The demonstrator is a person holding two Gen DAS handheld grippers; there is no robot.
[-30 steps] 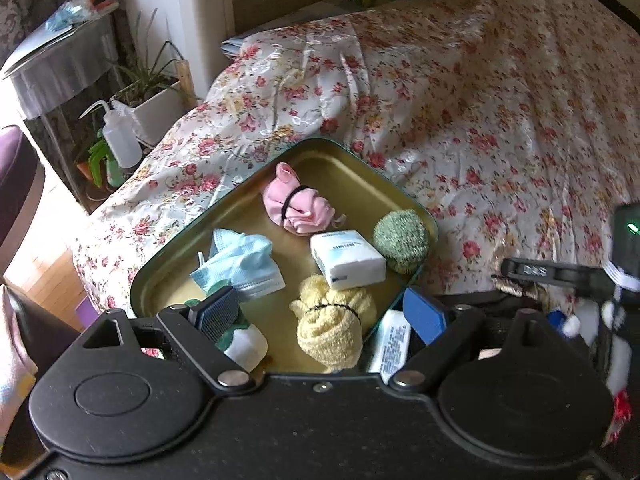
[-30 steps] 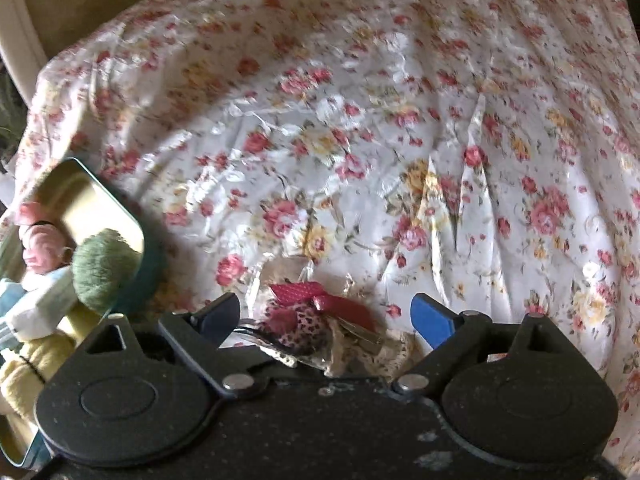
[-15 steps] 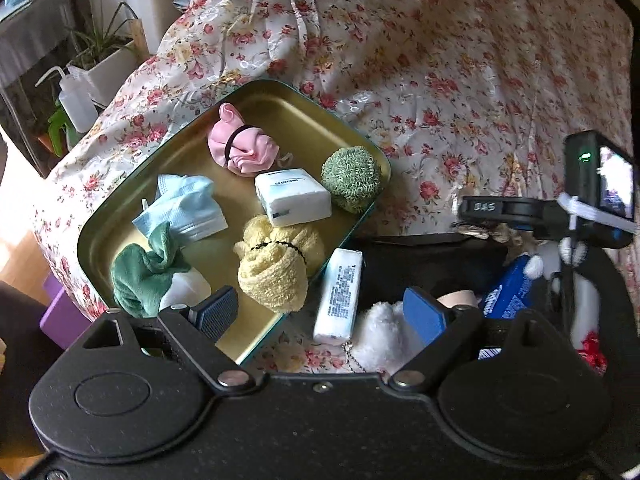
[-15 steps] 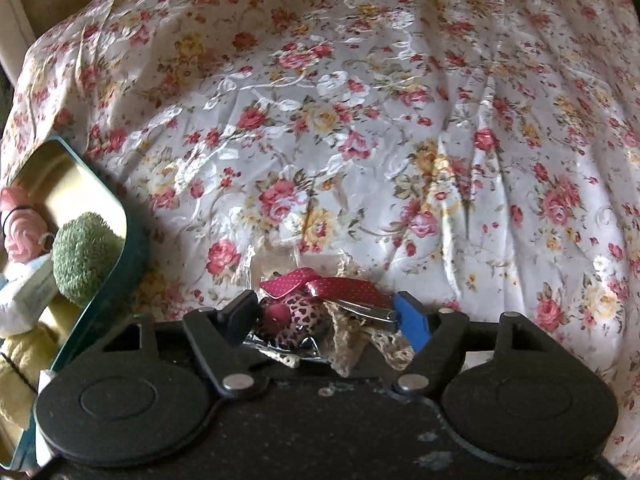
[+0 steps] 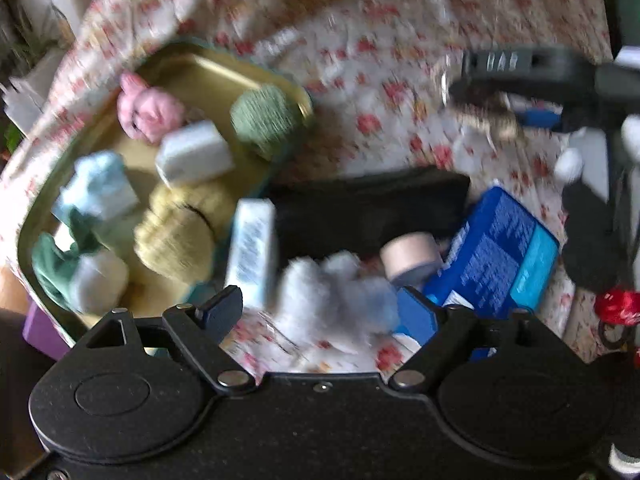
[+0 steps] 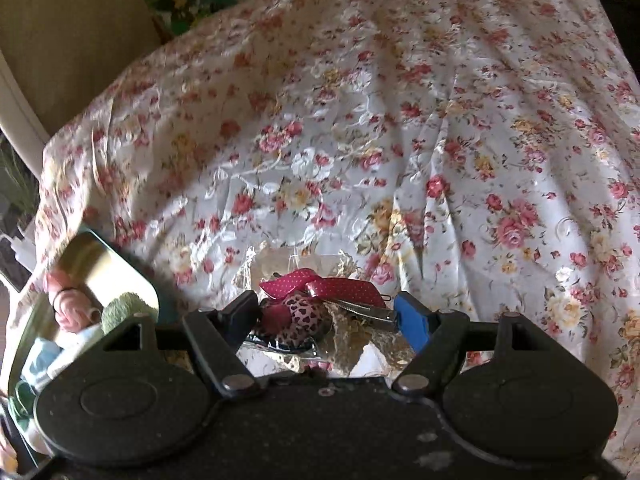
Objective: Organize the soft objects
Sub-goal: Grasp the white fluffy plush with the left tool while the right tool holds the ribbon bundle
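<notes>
Left wrist view: left gripper [image 5: 320, 312], jaws just closing, straddles white fluffy toy [image 5: 332, 300] lying on the bedspread [image 5: 380, 64] directly ahead; contact unclear through blur. Tray [image 5: 208, 54] up-left.

Right wrist view: right gripper [image 6: 326, 314] clamped on bagged hair accessories [image 6: 320, 304], long axis across the jaws.

Floral bedspread [image 6: 400, 140] covers the bed, with a wooden headboard panel [image 6: 68, 32] behind it and a purple block [image 5: 40, 326] at the left-wrist view's lower left.
</notes>
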